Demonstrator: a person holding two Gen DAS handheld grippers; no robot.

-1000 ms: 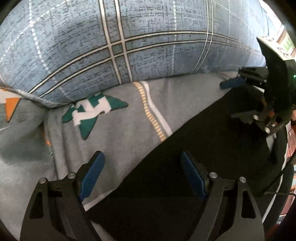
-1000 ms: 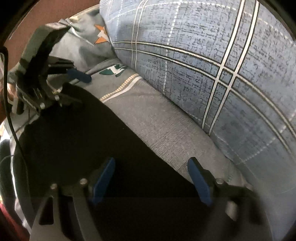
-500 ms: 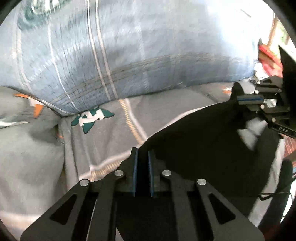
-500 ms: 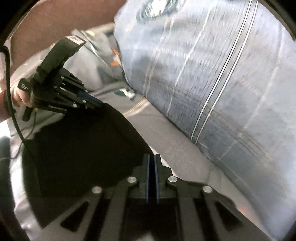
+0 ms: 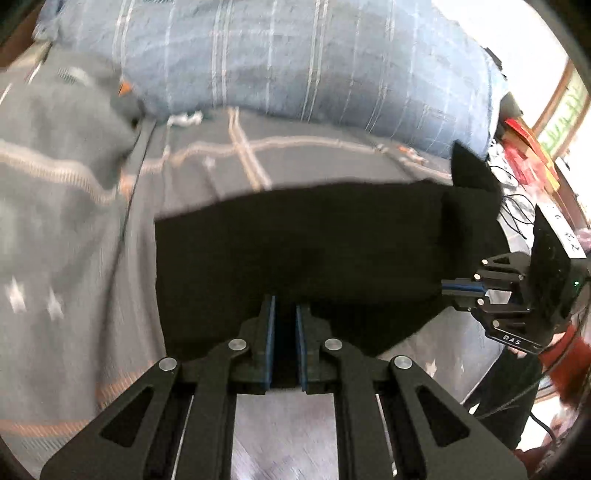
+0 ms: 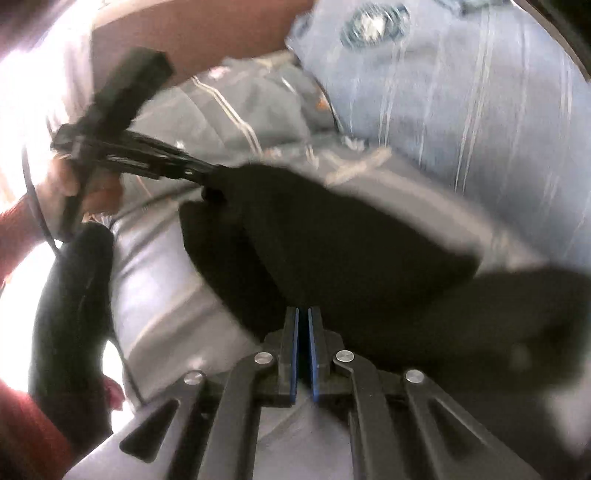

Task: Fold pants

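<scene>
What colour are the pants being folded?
Plain black pants, with no visible pattern; the left wrist view shows them best.

Bed cover [image 5: 74, 229], grey, patterned: open and flat along its near edge and toward the left side; a gripper could pass there unhindered. Far side blocked by a large blue plaid pillow [image 5: 295, 62] lying across the bed, bulging over the cover. Black pants [image 5: 295, 251] span the middle, stretched between both closed grippers, filling the gap between them. Right edge crowded: red and dark clutter [image 5: 524, 147] with loose cables beyond it. A brown headboard [image 6: 207, 33] stands behind the pillow.
</scene>
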